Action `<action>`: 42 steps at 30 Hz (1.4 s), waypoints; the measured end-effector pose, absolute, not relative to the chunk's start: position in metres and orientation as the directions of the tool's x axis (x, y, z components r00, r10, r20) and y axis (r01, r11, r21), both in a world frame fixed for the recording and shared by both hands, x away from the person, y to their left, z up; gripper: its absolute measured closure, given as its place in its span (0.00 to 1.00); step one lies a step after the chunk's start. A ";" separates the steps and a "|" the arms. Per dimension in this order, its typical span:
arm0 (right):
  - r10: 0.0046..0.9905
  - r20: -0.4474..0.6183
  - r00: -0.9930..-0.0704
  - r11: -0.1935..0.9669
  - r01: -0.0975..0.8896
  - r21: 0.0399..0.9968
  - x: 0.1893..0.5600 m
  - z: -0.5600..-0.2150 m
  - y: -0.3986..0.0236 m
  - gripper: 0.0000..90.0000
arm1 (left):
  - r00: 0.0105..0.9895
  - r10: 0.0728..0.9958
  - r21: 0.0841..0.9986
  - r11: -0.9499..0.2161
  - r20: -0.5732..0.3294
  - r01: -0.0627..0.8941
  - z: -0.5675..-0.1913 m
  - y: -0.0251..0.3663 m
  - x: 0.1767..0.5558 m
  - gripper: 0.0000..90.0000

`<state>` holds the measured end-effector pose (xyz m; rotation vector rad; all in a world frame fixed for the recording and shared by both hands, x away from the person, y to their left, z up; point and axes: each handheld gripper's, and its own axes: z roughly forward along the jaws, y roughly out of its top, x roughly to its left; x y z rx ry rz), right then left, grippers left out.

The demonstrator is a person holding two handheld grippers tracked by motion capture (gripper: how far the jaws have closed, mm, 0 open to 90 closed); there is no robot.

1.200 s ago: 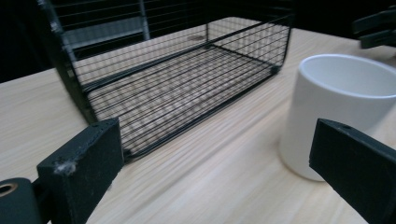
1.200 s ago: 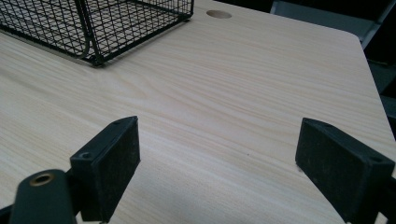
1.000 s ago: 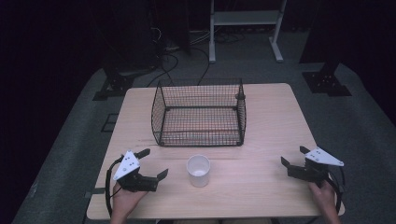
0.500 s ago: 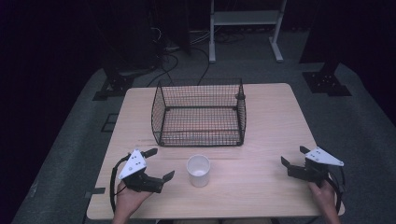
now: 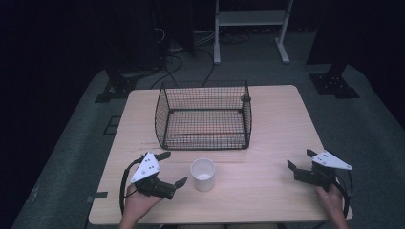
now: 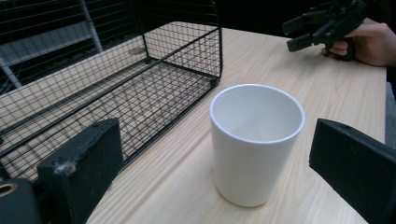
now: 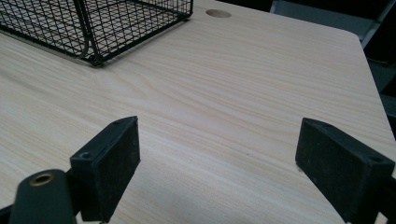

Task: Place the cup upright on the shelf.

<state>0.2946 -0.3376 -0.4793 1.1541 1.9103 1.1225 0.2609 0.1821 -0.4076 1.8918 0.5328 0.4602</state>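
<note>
- Here, a white cup (image 5: 203, 174) stands upright on the wooden desk (image 5: 267, 138), near the front edge and a little left of the middle.
- The cup is open at the top; in the left gripper view its inside (image 6: 256, 114) looks bare and pale.
- The left tongs (image 5: 168, 170) sit just beside the cup, at its 9 o'clock in the high view, with the jaws spread wide and aimed at it.
- In the left gripper view the cup stands between the two black jaws but ahead of them, touching neither.
- A hand (image 5: 138, 200) grips the left tongs from below, coming in at the 6 o'clock edge of the high view.
- The right tongs (image 5: 300, 160) rest well apart from the cup, toward 3 o'clock, near the desk's right front corner.
- Their jaws are spread too, with bare wood between them in the right gripper view.
- A black wire basket (image 5: 204, 117) sits at 12 o'clock from the cup, near it but not touching.
- The basket is open at the top, and the wood shows through its mesh floor.
- In the left gripper view the other hand (image 6: 369, 42) and its tongs show far off at about 1 o'clock.
- A small round hole (image 7: 218, 13) marks the desk past the basket's corner in the right gripper view.
</note>
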 end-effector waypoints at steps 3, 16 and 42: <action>0.905 -0.085 -0.416 0.253 0.366 0.895 0.295 -0.479 -0.338 0.15 | 0.833 0.550 0.929 -0.338 0.068 0.147 -0.407 0.178 0.261 0.03; 0.905 -0.088 -0.417 0.255 0.365 0.895 0.294 -0.479 -0.337 0.15 | 0.856 0.513 0.922 -0.359 0.065 0.145 -0.407 0.164 0.260 0.03; 0.904 -0.090 -0.418 0.258 0.366 0.894 0.295 -0.479 -0.337 0.15 | 0.876 0.478 0.896 -0.415 0.068 0.157 -0.412 0.141 0.266 0.03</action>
